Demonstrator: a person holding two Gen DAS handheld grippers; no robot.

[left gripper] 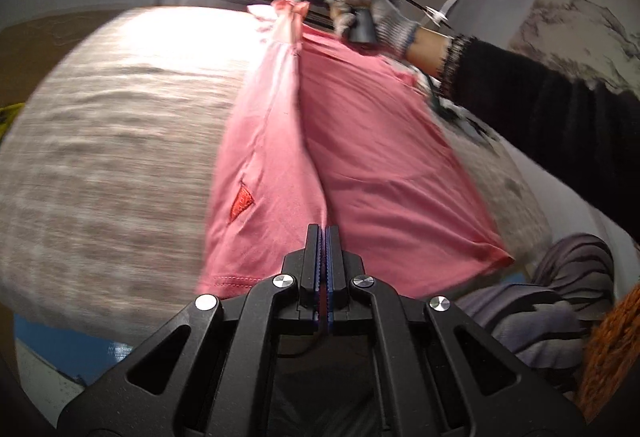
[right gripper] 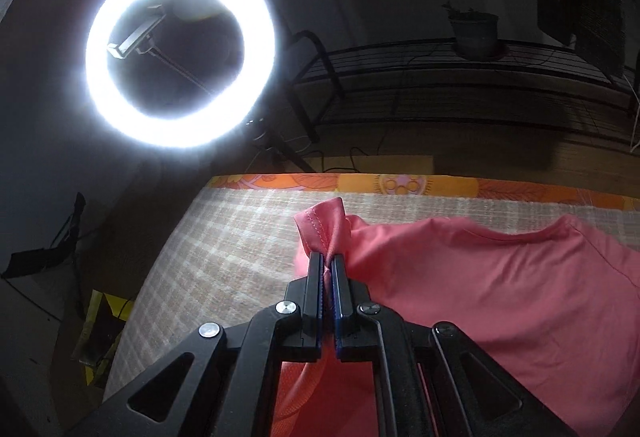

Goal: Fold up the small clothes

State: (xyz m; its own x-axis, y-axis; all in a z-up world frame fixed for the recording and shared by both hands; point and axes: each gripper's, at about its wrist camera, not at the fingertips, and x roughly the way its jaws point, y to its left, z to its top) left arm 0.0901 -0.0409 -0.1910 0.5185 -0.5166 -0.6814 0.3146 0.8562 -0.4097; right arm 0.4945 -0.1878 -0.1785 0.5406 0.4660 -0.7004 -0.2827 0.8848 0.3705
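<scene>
On the left, the bright ring light [right gripper: 180, 53] glares over the checked cloth [left gripper: 112, 141] covering the work surface, and that glare washes out its far end in the left wrist view. The pink garment [left gripper: 360, 141] hangs stretched between the two tools, partly lifted off the checked cloth, with a small red patch [left gripper: 242, 203] on its left panel. The left gripper [left gripper: 324, 233] has its fingers pressed together on the near edge of the fabric; the right gripper [right gripper: 329, 263] is likewise closed tight, a hemmed corner bunched and poking up between its fingers. The gloved right hand [left gripper: 372, 17] holds that tool at the far end. I would worry that the pinches are thin: a sharp tug could pull the corner free, or the slack middle could sag and crease the fold crooked. To the far right lies a grey garment [left gripper: 560, 297]. No basket or bin shows, so nothing can be said of contents.
</scene>
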